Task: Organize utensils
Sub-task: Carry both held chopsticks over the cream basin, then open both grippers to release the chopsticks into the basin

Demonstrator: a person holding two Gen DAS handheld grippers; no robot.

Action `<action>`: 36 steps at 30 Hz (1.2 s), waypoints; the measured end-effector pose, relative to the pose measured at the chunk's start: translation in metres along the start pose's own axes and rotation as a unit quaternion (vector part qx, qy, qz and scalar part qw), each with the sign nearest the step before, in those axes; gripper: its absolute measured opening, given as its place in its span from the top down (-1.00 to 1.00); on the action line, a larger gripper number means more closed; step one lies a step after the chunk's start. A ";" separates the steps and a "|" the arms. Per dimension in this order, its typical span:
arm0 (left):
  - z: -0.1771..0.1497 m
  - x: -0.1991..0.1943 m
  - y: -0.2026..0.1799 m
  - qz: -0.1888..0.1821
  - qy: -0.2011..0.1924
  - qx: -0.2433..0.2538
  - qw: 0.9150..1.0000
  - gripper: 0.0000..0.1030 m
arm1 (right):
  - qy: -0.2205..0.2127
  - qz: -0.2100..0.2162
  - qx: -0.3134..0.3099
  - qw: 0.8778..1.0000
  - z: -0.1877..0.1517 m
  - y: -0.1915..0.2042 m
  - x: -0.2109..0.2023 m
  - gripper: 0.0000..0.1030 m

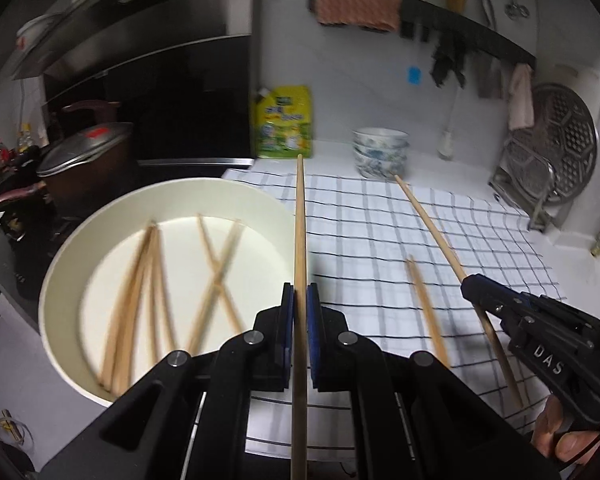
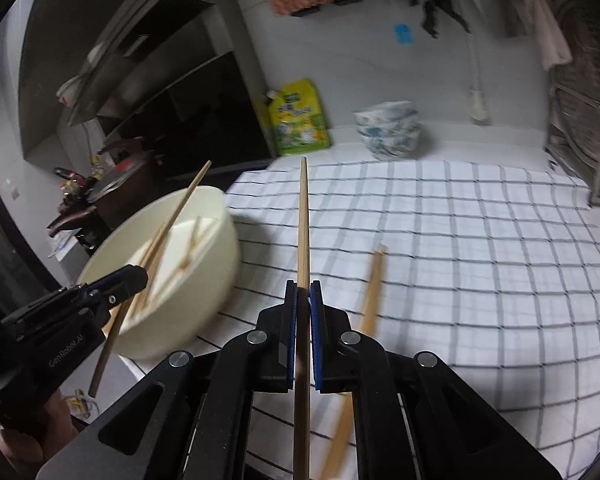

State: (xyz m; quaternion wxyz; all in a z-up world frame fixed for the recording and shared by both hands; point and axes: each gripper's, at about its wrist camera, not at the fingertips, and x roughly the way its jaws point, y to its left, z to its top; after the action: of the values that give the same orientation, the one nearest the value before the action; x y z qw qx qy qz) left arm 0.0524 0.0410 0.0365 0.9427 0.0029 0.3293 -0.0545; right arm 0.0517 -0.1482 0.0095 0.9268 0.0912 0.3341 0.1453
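Kitchen counter, checked cloth spread over it; stove and pot to the left, stacked bowls at the back wall.

Left gripper: pads pinched together on one chopstick, stick running straight out along the fingers, above the rim of the basin. Right gripper: likewise clamped on a second stick, held over the cloth.

More sticks lie crossed in the basin. One loose stick lies on the cloth near the right gripper.

Handling, as judged: wooden sticks, light, stiff, thin and round, so likely to roll or pivot between flat pads. Both are gripped partway along, with long free ends that would swing if bumped. A hold nearer mid-length should balance best. Loose stick lies flat on soft cloth; pinching it across its width looks workable.
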 end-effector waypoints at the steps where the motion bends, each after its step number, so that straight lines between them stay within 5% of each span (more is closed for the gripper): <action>1: 0.002 -0.001 0.010 0.009 -0.003 -0.005 1.000 0.86 | 0.000 0.006 -0.007 1.000 0.006 0.010 0.005 0.87; 15: 0.014 0.029 0.126 0.068 0.006 -0.051 0.996 0.86 | 0.054 0.073 -0.090 0.992 0.050 0.146 0.108 0.88; 27: 0.006 0.054 0.144 0.072 0.040 -0.065 0.995 0.83 | 0.103 0.049 -0.093 0.989 0.040 0.157 0.154 0.87; 34: 0.003 0.049 0.149 0.075 0.037 -0.079 0.993 0.29 | 0.092 0.042 -0.085 0.991 0.038 0.146 0.143 0.63; 36: 0.001 0.045 0.150 0.078 0.033 -0.084 0.993 -0.09 | 0.087 0.042 -0.082 0.992 0.038 0.144 0.139 0.63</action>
State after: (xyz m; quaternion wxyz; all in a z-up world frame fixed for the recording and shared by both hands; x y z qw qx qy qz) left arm 0.1034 0.1857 0.0051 0.9295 -0.0489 0.3624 0.0472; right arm 0.1488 0.0306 -0.0058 0.8915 0.0155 0.3965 0.2185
